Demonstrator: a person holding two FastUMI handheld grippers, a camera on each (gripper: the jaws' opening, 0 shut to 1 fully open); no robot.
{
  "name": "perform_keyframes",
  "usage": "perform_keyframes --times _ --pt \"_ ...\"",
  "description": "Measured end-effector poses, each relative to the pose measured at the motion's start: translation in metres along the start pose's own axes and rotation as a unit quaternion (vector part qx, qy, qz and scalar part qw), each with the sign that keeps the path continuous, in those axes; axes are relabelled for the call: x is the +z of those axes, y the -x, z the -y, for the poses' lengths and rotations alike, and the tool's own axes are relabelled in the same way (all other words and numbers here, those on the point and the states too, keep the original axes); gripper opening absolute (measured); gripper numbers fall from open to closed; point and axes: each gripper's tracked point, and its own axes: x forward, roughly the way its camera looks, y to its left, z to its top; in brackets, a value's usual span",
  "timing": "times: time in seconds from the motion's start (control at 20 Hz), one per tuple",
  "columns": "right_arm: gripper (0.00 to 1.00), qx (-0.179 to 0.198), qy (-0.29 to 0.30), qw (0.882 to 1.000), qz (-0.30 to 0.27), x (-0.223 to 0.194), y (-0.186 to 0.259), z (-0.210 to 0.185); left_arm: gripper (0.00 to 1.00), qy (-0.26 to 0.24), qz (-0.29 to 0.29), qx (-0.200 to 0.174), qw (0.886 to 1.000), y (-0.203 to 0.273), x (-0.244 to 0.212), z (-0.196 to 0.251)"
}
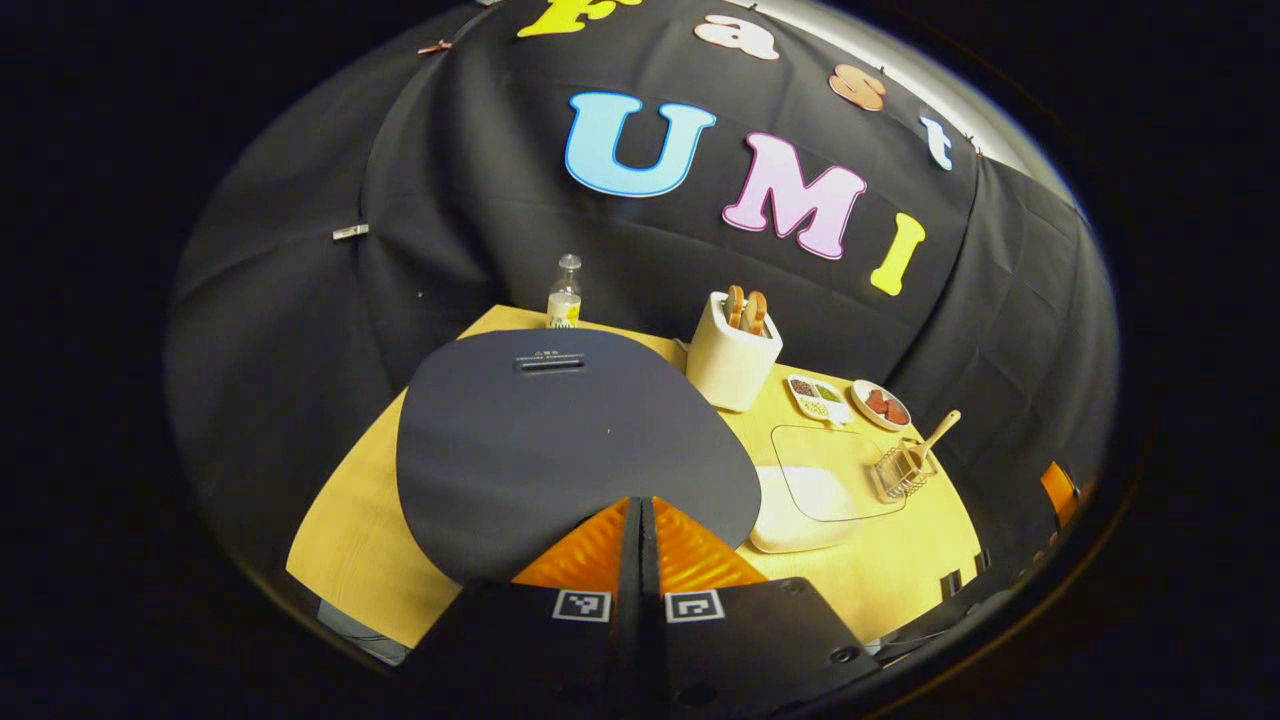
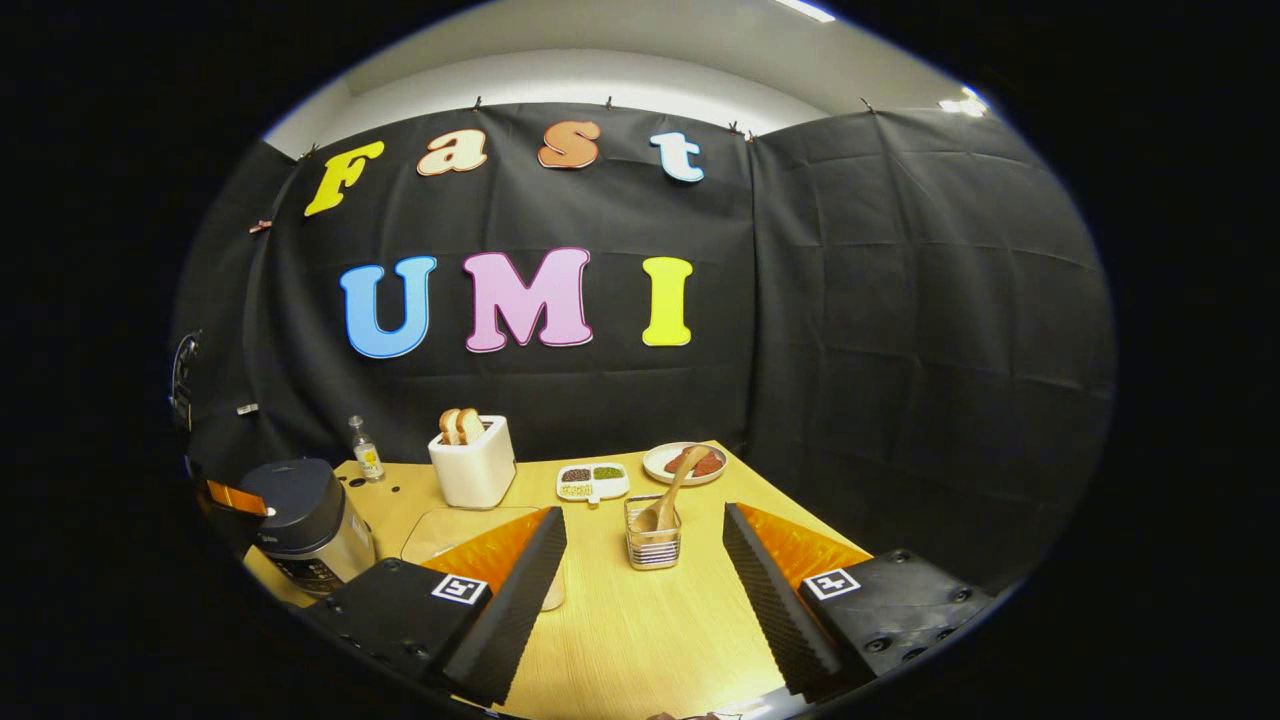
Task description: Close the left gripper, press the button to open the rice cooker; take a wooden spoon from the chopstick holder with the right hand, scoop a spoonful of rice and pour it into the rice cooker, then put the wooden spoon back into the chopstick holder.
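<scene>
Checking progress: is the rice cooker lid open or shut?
Shut: the rice cooker lid lies flat on its body.

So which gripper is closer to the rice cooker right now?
Left. The left gripper, fingers closed, hovers right over the rice cooker lid. The right gripper sits open farther off, facing the chopstick holder with the wooden spoon.

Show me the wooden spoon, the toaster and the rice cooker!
wooden spoon (image 2: 672, 495), right gripper view, on its handle.
toaster (image 2: 474, 467), right gripper view, on its front wall.
rice cooker (image 1: 560, 440), left gripper view, on its lid.
</scene>
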Motion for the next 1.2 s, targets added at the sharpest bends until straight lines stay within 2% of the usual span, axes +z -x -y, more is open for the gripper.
perform_keyframes --times 0.1,0.15,0.2,0.25,0.35,0.45,0.5,0.65,0.75,0.85,0.95,1.0,1.05,1.1,1.15,1.2 --pt "0.95 0.01 -0.001 1.0 -0.006 0.0 -0.007 -0.004 0.06 0.002 0.003 0.01 1.0 0.004 0.003 0.003" --pt "0.99 0.015 -0.001 1.0 -0.006 0.003 -0.011 -0.005 0.06 0.006 0.016 0.022 1.0 -0.002 0.012 0.003" --pt "0.99 0.018 0.0 1.0 -0.007 0.005 -0.016 -0.004 0.03 0.009 0.04 0.036 0.999 0.015 0.03 0.005" --pt "0.99 0.02 0.002 1.0 -0.005 0.007 -0.02 -0.003 0.06 0.009 0.074 0.05 0.996 0.022 0.054 0.007" --pt "0.99 0.029 0.004 1.0 -0.005 0.011 -0.031 -0.001 0.06 0.002 0.154 0.076 0.985 0.046 0.104 0.015" --pt "0.99 0.037 0.009 0.999 -0.007 0.014 -0.046 0.002 0.07 -0.014 0.22 0.083 0.972 0.067 0.144 0.033" --pt "0.99 0.04 0.008 0.999 -0.006 0.018 -0.054 0.005 0.07 -0.025 0.233 0.078 0.969 0.07 0.148 0.043" --pt "0.99 0.05 -0.009 0.999 -0.011 0.025 -0.083 0.009 0.07 -0.035 0.219 0.064 0.973 0.059 0.137 0.068" --pt "0.99 0.052 -0.018 0.998 -0.018 0.025 -0.1 0.015 0.09 -0.012 0.208 0.057 0.976 0.051 0.129 0.082" --pt "0.99 0.052 -0.032 0.998 -0.031 0.021 -0.116 0.021 0.11 0.008 0.189 0.066 0.98 0.044 0.115 0.088" --pt "0.98 0.048 -0.042 0.997 -0.041 0.017 -0.134 0.032 0.14 0.016 0.175 0.07 0.982 0.041 0.102 0.097" --pt "0.98 0.045 -0.051 0.997 -0.046 0.015 -0.142 0.036 0.19 0.017 0.168 0.065 0.984 0.038 0.097 0.105" --pt "0.98 0.045 -0.063 0.996 -0.048 0.015 -0.15 0.041 0.19 0.015 0.157 0.059 0.986 0.037 0.089 0.113" --pt "0.98 0.046 -0.073 0.995 -0.051 0.016 -0.156 0.043 0.35 0.012 0.151 0.054 0.987 0.035 0.083 0.12" --pt "0.98 0.048 -0.078 0.994 -0.054 0.016 -0.165 0.045 0.37 0.009 0.149 0.053 0.987 0.035 0.079 0.124" --pt "0.98 0.051 -0.077 0.994 -0.059 0.012 -0.173 0.046 0.51 0.008 0.147 0.054 0.988 0.034 0.075 0.129"
